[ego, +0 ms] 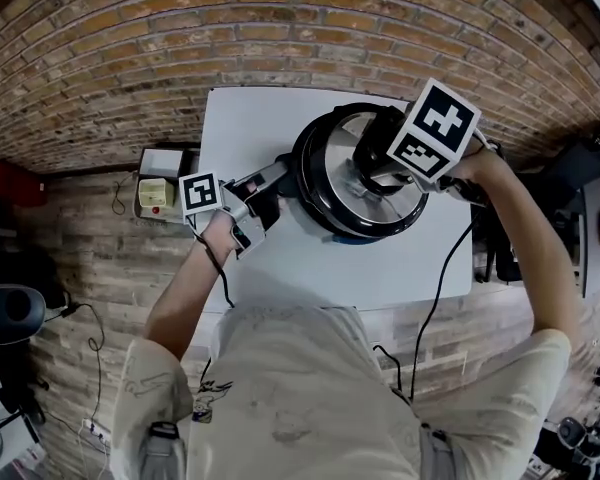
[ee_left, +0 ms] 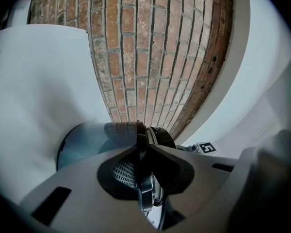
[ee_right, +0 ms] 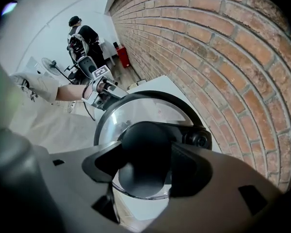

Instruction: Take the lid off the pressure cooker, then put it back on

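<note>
Cooker [ego: 315,206] stands on the white worktop [ego: 250,128], right half, nearer the far edge by the brick wall [ego: 180,38]. L gripper [ego: 248,208] lies level on the left-edge side, fingers closed tight on the cooker's side handle [ego: 268,178]; a thin black piece is clamped btwn them. R gripper [ego: 380,163] points steeply down over the lid [ego: 332,158], fingers wide apart but gripping the black knob [ee_right: 145,154], which fills the gap btwn the pads. Lid is over the cooker's mouth and looks a bit tilted in head view; can't tell if it's seated.
</note>
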`<state>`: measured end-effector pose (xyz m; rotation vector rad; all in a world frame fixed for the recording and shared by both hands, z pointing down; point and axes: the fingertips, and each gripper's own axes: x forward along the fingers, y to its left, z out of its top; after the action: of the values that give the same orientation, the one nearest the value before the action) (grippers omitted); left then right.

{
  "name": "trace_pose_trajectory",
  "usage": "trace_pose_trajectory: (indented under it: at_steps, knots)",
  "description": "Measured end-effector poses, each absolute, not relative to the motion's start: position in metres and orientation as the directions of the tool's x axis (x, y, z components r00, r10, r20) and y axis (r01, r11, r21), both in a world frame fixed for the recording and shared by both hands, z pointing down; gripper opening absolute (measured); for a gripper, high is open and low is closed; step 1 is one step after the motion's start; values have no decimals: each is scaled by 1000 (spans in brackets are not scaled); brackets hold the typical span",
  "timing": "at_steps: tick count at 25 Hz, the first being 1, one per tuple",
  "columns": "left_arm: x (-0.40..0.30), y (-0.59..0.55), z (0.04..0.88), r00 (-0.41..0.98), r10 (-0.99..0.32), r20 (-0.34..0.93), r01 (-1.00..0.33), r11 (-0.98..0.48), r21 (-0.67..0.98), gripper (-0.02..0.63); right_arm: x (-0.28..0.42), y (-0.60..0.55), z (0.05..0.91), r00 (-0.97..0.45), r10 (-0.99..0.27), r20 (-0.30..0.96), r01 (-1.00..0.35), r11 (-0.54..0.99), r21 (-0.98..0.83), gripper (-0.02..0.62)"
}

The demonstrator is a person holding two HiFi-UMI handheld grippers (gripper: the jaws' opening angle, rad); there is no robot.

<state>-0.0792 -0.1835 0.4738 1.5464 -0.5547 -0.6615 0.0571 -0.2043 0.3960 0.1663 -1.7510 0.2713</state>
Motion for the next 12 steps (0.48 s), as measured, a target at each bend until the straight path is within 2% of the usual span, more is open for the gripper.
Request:
trace_pose_trajectory:
  at_steps: [12]
  knots:
    - [-79,-183,475,715,-694,-87,45,-79,996,66,34,-206,409,-131,83,988,-217,970,-110,308]
